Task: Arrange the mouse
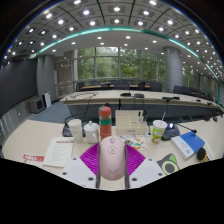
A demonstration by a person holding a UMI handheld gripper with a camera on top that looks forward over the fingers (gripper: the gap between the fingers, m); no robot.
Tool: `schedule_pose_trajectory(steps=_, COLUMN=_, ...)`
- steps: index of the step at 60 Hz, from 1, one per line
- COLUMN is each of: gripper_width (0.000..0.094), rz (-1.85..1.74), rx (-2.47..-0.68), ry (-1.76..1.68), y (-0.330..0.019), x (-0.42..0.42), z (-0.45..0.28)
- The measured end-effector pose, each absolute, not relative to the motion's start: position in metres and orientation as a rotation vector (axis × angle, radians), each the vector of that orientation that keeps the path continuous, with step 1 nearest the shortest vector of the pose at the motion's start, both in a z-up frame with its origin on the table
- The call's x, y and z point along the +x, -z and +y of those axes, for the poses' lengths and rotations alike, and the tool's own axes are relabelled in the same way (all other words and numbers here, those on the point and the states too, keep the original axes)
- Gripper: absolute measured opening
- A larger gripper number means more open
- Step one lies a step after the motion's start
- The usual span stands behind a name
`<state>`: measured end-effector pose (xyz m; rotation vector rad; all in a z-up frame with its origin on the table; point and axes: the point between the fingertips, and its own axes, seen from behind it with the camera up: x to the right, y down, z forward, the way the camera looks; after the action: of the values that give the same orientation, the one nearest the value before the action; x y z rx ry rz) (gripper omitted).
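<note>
Pink mouse [112, 157] pinched between gripper [112, 168] fingers, over beige table [30, 140], no legible writing

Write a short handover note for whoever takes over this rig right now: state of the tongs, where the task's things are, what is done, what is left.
Tongs: closed on the pink mouse, both fingers pressing its sides, held above the table.
Surroundings: beyond the mouse stand a red bottle, a white cup and a green-labelled cup; papers lie to one side, a blue booklet to the other.
Done: mouse grasped.
Left: carry it to its spot on the table, set it down and release. The intended spot cannot be told from this view.
</note>
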<state>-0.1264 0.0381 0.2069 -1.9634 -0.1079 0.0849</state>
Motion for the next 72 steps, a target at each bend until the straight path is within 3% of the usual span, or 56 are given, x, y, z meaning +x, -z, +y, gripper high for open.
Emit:
schedule_pose_trajectory(steps=4, gripper_width=0.0317, rz=-0.071, rx=-1.944, ry=-0.064, y=-0.216, x=-0.067, z=0.048)
schedule_pose_trajectory(steps=8, gripper_width=0.0317, rz=-0.053, rx=-1.972, ry=-0.023, y=-0.2, x=-0.013, z=0.062)
schedule_pose_trajectory(steps=27, gripper_width=0.0324, rz=-0.046, rx=-2.163, ry=-0.023, y=-0.032, x=0.101, z=0.085)
schedule_pose_trajectory(steps=37, gripper_width=0.0479, rz=-0.01, rx=-2.244, ry=-0.081, y=0.008, x=0.106, z=0.081)
schedule_pose_trajectory(steps=39, gripper_width=0.0531, rz=-0.004, rx=-2.235, ry=-0.094, y=0.005, x=0.106, z=0.079)
schedule_pose_trajectory(steps=44, gripper_width=0.0855, rz=0.001, rx=-2.237, ry=-0.089, y=-0.005, x=0.108, z=0.071)
schedule_pose_trajectory(steps=45, gripper_width=0.0868, rz=0.001, rx=-2.237, ry=-0.084, y=-0.009, x=0.109, z=0.069)
schedule_pose_trajectory(steps=57, gripper_width=0.0853, rz=-0.012, rx=-2.194, ry=0.018, y=-0.076, x=0.104, z=0.017)
schedule_pose_trajectory(steps=72, gripper_width=0.0854, rz=0.015, rx=-2.157, ry=0.077, y=-0.166, x=0.067, z=-0.11)
